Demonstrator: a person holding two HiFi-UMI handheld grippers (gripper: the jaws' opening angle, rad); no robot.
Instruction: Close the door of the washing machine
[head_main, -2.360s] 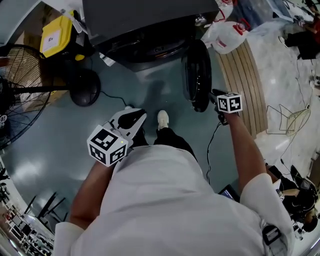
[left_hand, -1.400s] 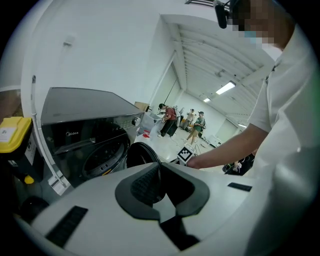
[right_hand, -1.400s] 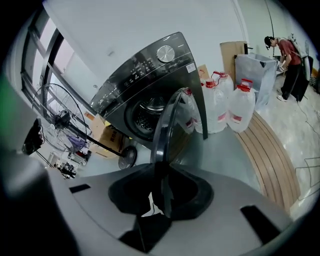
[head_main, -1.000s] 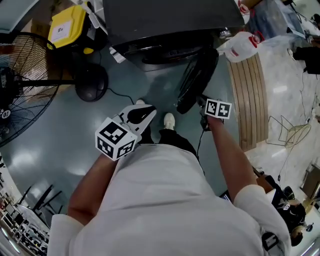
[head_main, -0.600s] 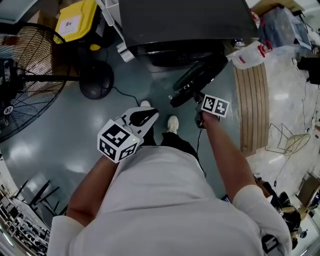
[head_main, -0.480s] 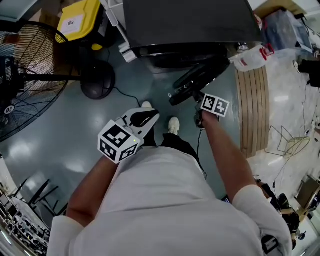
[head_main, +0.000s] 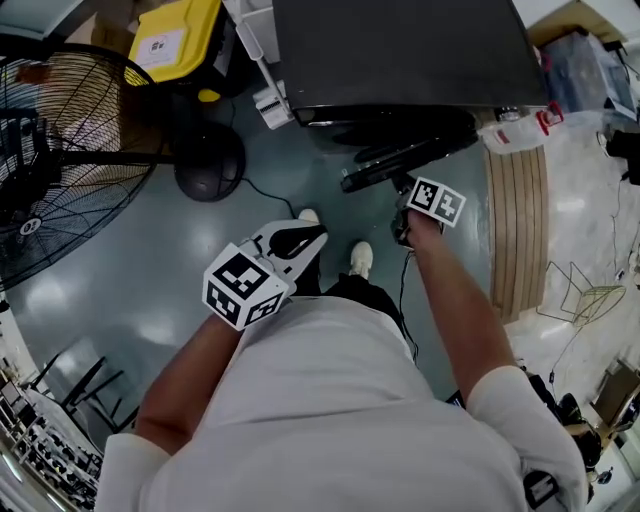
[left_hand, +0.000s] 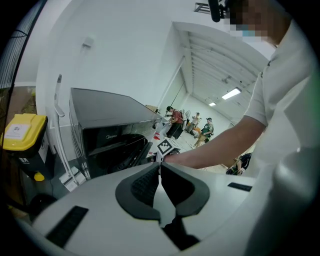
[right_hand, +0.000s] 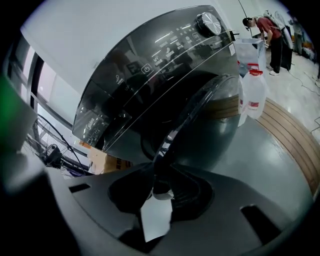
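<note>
**First:** Fingers (right_hand: 192, 192) of the right gripper (right_hand: 159, 181) are pinching the rim of the door (right_hand: 200, 115), aren't they?

**Second:** Yes, narrowly, clamped on its free edge. The left gripper (left_hand: 160, 167) is pressed together on nothing, low on the left and well apart from the door.

**First:** What has just changed?

**Second:** Moments ago the door stood straight out from the washing machine (head_main: 400, 50). Now it lies almost flat along the front, on the person's far side.

**First:** So it's nearly done?

**Second:** Probably. One last push should latch it.
</note>
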